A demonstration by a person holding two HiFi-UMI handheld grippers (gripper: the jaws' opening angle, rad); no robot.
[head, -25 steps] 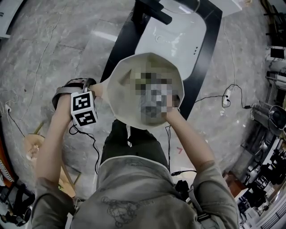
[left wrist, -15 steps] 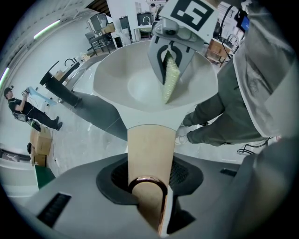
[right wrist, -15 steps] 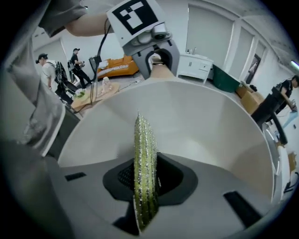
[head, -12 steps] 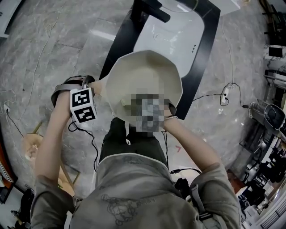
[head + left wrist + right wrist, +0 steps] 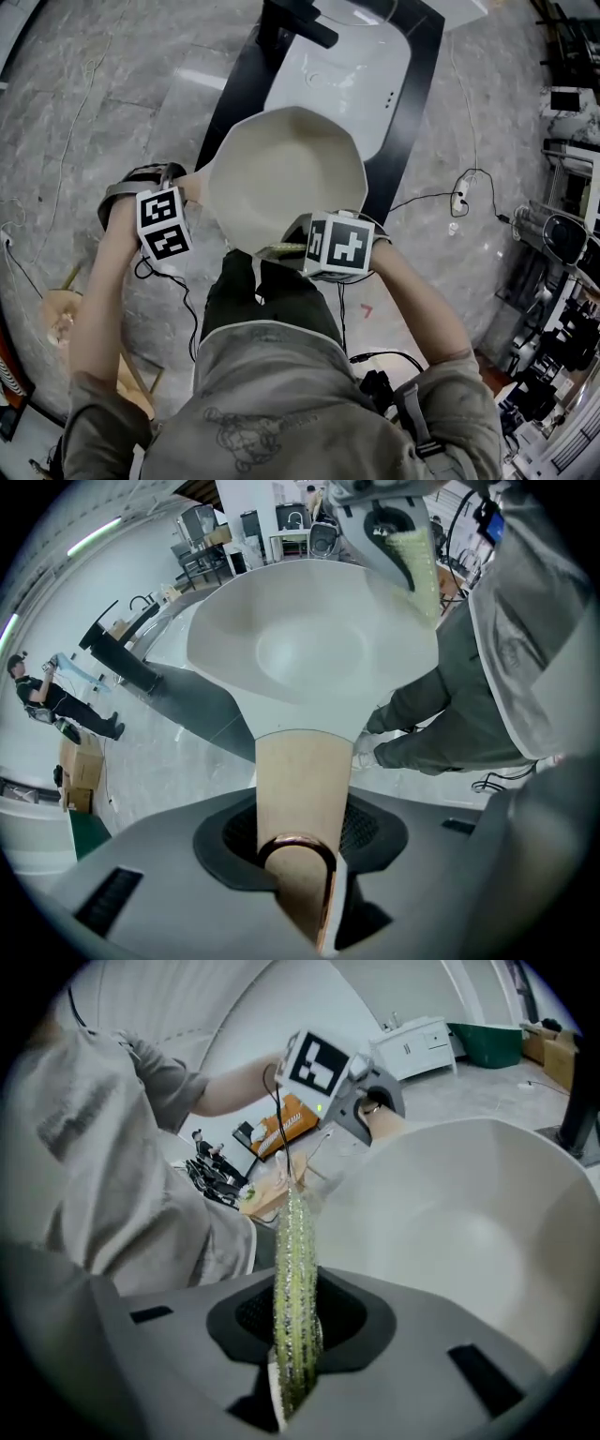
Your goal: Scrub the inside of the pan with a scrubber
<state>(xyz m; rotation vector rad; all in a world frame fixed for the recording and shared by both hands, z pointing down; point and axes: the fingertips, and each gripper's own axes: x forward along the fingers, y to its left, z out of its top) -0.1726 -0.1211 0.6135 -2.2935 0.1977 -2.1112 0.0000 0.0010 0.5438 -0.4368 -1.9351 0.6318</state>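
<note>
One pan (image 5: pixel 281 169); one scrubber (image 5: pixel 296 1269)

Grey-green short-sleeved T-shirt (image 5: pixel 272 403), dark line print on it, pale trim along its far edge. Dark grey trousers (image 5: pixel 267 300) just beyond that edge. Dark strap (image 5: pixel 412 427) over the shirt's right shoulder.

Off the shirt's left sleeve is the left gripper (image 5: pixel 192 186): grey body, dark wrist band, white marker cube (image 5: pixel 164 225) with black squares, and a thin black cable (image 5: pixel 192 300) looping back toward the shirt.

Off the right sleeve is the right gripper (image 5: pixel 286 246): second marker cube (image 5: pixel 337 244), second black cable (image 5: pixel 384 357).

In both gripper views the housing is matte grey, with a dark oval recess round the jaws and black slots.
</note>
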